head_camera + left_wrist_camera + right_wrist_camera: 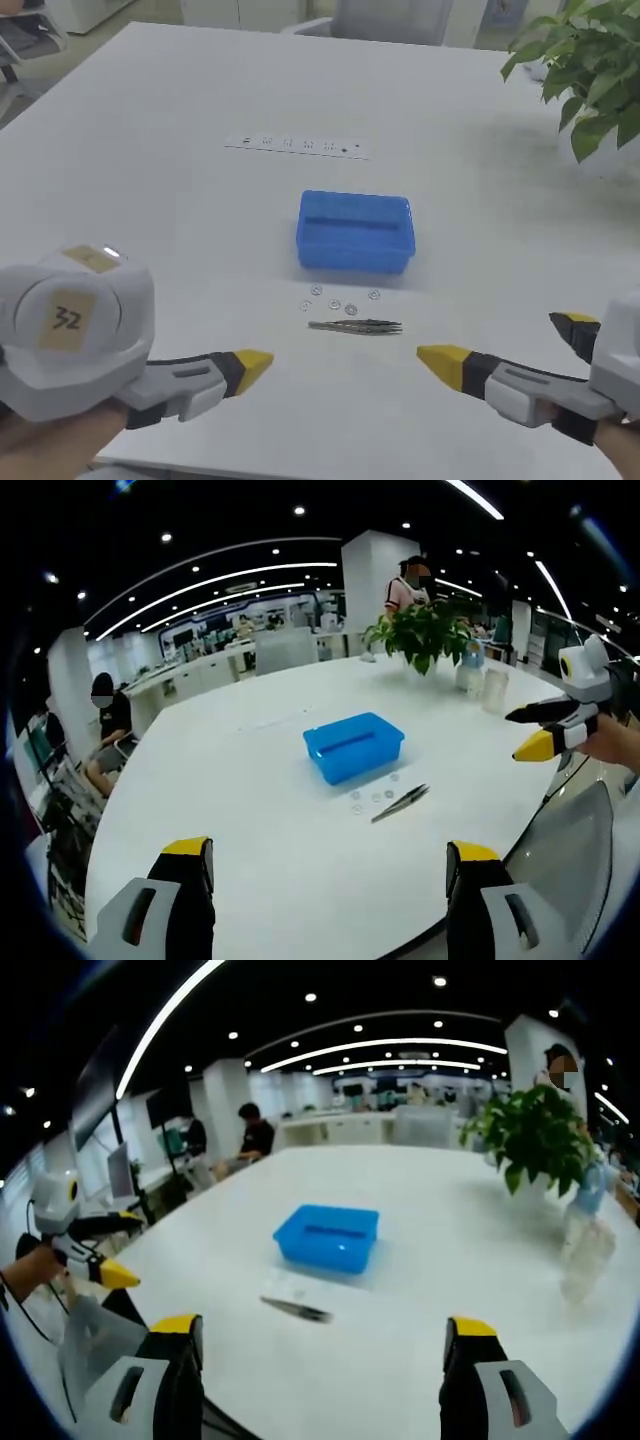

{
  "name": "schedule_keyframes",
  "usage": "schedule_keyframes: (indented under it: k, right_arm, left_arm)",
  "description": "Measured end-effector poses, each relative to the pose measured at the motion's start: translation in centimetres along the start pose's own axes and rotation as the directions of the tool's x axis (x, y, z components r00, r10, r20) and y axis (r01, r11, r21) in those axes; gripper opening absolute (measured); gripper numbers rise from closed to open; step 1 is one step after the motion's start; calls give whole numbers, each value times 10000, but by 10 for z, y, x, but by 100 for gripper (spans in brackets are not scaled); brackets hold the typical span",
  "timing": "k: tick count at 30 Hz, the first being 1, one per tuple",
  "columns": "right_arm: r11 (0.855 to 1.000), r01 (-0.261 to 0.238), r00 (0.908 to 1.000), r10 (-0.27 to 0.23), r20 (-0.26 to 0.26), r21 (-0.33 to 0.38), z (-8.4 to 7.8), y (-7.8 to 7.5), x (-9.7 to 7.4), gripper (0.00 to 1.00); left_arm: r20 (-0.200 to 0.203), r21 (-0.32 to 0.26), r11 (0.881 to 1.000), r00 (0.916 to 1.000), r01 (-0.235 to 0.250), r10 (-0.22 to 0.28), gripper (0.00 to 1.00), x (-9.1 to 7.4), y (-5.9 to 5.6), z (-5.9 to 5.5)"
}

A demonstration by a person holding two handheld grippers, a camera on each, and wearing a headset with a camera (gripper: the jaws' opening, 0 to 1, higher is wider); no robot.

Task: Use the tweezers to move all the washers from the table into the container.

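Observation:
A blue container (355, 232) sits mid-table, also seen in the left gripper view (353, 745) and the right gripper view (328, 1237). Several small washers (337, 301) lie just in front of it on the white table, with metal tweezers (356, 326) lying flat beside them; the tweezers (400, 802) (296, 1308) appear in both gripper views. My left gripper (325, 880) is open, held low at the near left. My right gripper (320, 1360) is open at the near right. Both hang over the table's near edge, short of the tweezers, holding nothing.
A power strip (297, 147) is set into the table beyond the container. A potted plant (590, 70) stands at the far right, with bottles (588, 1240) near it. Chairs line the far edge. People sit and stand in the background.

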State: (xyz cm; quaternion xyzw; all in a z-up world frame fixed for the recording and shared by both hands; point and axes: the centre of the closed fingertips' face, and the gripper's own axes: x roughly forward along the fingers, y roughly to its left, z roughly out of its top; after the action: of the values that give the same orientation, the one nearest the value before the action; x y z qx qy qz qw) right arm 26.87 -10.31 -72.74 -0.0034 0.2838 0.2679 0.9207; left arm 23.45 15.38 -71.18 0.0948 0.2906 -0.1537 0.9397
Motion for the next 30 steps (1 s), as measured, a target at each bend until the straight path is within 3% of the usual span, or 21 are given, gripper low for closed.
schedule_keyframes:
  k: [10,15,22,30]
  right_arm:
    - [10000,-41,10000,40,-42,-91,2,4,1,99]
    - [9999,12,9999,-14,-112,-104,1,3,2,99]
    - [9998,131,9999,-132,-104,-131,2,2,2,99]
    - [9994,268,9996,-270,-111,-203,4,-2,5,99]
  left_arm:
    - [-35,56,10000,10000,-35,35,99,2,0,1]
    - [313,14,9995,9990,-320,319,99,2,6,7]
    - [204,79,9998,9996,-199,197,93,7,5,6]
    - [187,13,10000,9998,34,-34,94,15,4,8]
